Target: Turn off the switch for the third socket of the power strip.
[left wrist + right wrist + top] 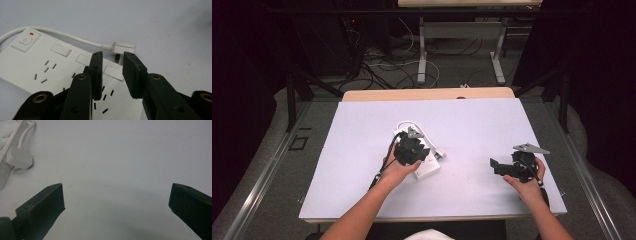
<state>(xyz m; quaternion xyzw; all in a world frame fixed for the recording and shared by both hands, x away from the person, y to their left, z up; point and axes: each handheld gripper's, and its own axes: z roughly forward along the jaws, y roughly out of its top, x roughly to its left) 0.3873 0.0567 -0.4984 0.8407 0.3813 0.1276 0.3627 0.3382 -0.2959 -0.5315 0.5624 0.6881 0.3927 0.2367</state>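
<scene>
While your left hand holds the black two-jaw left gripper (112,75) low over the flat white plastic power strip (37,67), its jaws stand a narrow gap apart with nothing pressed between them. That strip lies on the pale lavender table sheet (472,125), a little left of the sheet's middle, and serves as the landmark for everything else. Along the strip's top face sits a row of white rocker switches with socket slots beside them, and at its far end a square power button (25,40) with a small red light. A white cable (62,36) curves from that far end around the strip's edge and ends in a flat white plug (123,47), resting just beyond the jaw tips beside the strip. The jaws seem narrowed and aimed toward that plug, likely to pinch its slim body. To the right of the strip, well apart from it, your right hand rests the right gripper (116,197) near the sheet, jaws spread wide and empty, probably parked clear so the left has room.
</scene>
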